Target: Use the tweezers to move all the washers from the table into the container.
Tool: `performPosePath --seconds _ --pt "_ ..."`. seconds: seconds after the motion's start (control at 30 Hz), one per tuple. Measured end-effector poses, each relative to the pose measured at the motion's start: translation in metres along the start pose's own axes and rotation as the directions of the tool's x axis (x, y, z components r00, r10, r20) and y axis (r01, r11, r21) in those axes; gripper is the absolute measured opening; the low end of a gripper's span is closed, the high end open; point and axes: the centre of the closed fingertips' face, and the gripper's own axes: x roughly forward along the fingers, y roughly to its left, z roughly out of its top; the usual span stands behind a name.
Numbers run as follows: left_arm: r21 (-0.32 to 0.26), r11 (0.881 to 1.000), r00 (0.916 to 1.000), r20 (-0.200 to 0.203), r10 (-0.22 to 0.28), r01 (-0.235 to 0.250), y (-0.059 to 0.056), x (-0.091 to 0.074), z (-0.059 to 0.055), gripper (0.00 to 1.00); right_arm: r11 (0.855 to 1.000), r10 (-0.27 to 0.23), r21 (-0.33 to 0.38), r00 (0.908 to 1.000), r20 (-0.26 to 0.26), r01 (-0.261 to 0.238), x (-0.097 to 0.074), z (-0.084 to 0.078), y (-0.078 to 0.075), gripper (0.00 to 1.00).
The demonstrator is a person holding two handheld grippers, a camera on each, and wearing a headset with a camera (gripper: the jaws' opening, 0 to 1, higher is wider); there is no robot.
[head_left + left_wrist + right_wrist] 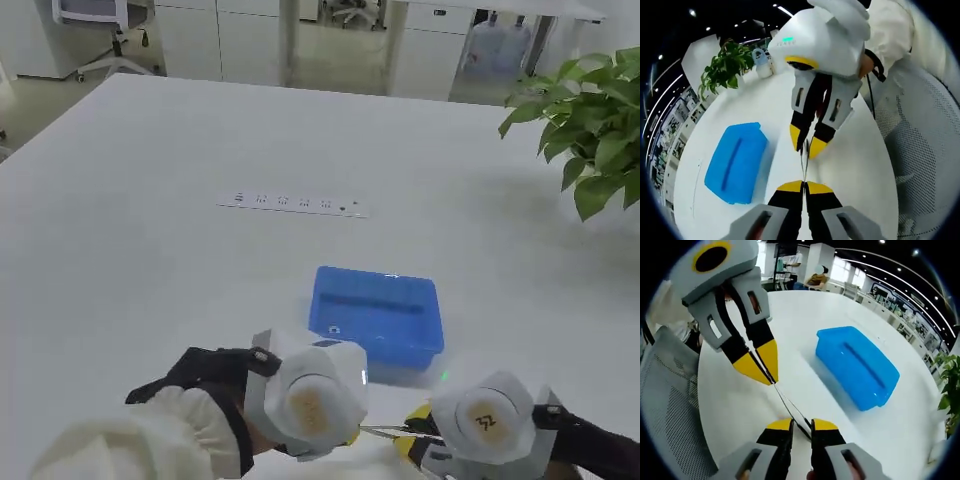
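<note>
**Findings.** The white table (150, 200) carries the blue container (378, 274), which stands open just ahead of both grippers. The left gripper (804, 186) has its jaws pressed together on the narrow end of the tweezers (790, 402). The right gripper (802, 424) has its jaws drawn to a slim gap, pinching the wider part where the two blades spread. The tweezers span the space between the two grippers, over the near edge of the table and apart from the container.

**Assessment.** The step in hand appears to be settling the tweezers into a working grip.
- One gripper should hold firm until the other is seated squarely across both blades, so that a squeeze closes the tips.
- The tips should end free and aimed down at the table.
- If either gripper lets go early, the thin tool is likely to twist or drop.

**Count, by size.**
- One table.
- One potted plant (595, 120), at the far right.
- One container.
- One power strip (293, 204), beyond the container.
- Two grippers.
- One pair of tweezers.
- One probable washer (335, 330), a small dark ring lying inside the container near its front left corner.

Any washers on the table are too small to make out, so no count is offered.
</note>
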Motion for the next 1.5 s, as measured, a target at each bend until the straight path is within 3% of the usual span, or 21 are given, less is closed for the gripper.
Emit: performPosePath --seconds 0.1,0.2,0.37,0.53,0.6,0.7,0.83,0.9,0.93,0.97,1.0,1.07,1.2,1.23,1.3,1.47,1.5 --pt "0.03 1.0 0.9999 -0.013 0.008 -0.007 0.0 0.005 -0.009 0.0 1.0 0.009 0.022 1.0 0.0 -0.009 0.002 -0.001 0.002 0.11" --pt "0.024 1.0 0.9995 -0.027 -0.019 0.02 -0.002 0.008 -0.017 0.0 1.0 -0.007 0.03 0.9999 -0.009 0.007 0.004 -0.005 0.001 0.12" --pt "0.026 0.999 0.9974 -0.057 -0.043 0.045 -0.006 0.012 -0.027 0.0 0.995 -0.041 0.092 0.9987 0.03 0.038 -0.011 -0.005 0.0 0.14" --pt "-0.006 0.999 0.9967 -0.067 -0.046 0.045 -0.006 0.014 -0.03 0.0 0.963 -0.052 0.267 0.9955 0.079 0.029 -0.025 -0.011 -0.001 0.18" --pt "0.0 0.999 0.9976 -0.057 -0.039 0.039 -0.004 0.014 -0.028 0.0 0.947 -0.08 0.319 0.9911 0.106 0.042 -0.032 -0.011 -0.005 0.19" --pt "-0.06 0.997 0.9984 -0.034 -0.046 0.043 -0.005 0.013 -0.026 0.04 0.928 -0.109 0.37 0.986 0.127 0.055 -0.038 -0.012 -0.01 0.2" --pt "-0.176 0.984 0.9999 0.016 0.006 -0.003 0.002 0.005 -0.021 0.12 0.911 -0.131 0.407 0.9839 0.122 0.07 -0.041 -0.018 -0.014 0.22" --pt "-0.278 0.961 0.9984 0.053 0.016 0.0 0.003 -0.001 -0.017 0.19 0.901 -0.145 0.427 0.9814 0.125 0.079 -0.045 -0.019 -0.016 0.22" --pt "-0.339 0.941 0.9964 0.08 0.027 0.001 0.004 -0.005 -0.014 0.22 0.897 -0.156 0.435 0.9797 0.127 0.086 -0.046 -0.019 -0.017 0.22" --pt "-0.362 0.932 0.9963 0.083 0.023 0.009 0.003 -0.007 -0.014 0.25 0.894 -0.16 0.44 0.9783 0.132 0.086 -0.047 -0.018 -0.017 0.23" --pt "-0.432 0.902 0.9981 0.06 0.013 0.014 0.0 -0.011 -0.019 0.33 0.893 -0.158 0.443 0.9782 0.134 0.084 -0.048 -0.018 -0.017 0.23" --pt "-0.481 0.877 0.995 0.086 0.05 -0.002 0.001 -0.017 -0.018 0.45 0.892 -0.162 0.445 0.977 0.139 0.085 -0.05 -0.016 -0.016 0.24" --pt "-0.545 0.835 0.9867 0.079 0.142 -0.077 0.004 -0.032 -0.025 0.54 0.886 -0.164 0.458 0.9731 0.162 0.073 -0.057 -0.011 -0.014 0.24" --pt "-0.582 0.809 0.9839 0.086 0.157 -0.078 0.002 -0.036 -0.025 0.58 0.885 -0.164 0.459 0.9727 0.164 0.072 -0.058 -0.011 -0.013 0.24" --pt "-0.622 0.779 0.9761 0.11 0.187 -0.079 0.0 -0.044 -0.023 0.64 0.884 -0.168 0.463 0.9705 0.172 0.071 -0.061 -0.009 -0.012 0.25" --pt "-0.644 0.754 0.9664 0.091 0.24 -0.127 -0.001 -0.056 -0.025 0.73 0.883 -0.173 0.464 0.9674 0.185 0.069 -0.07 -0.009 -0.014 0.32" --pt "-0.659 0.737 0.9614 0.079 0.263 -0.148 0.0 -0.06 -0.026 0.76 0.882 -0.175 0.466 0.9666 0.187 0.07 -0.071 -0.009 -0.015 0.32"
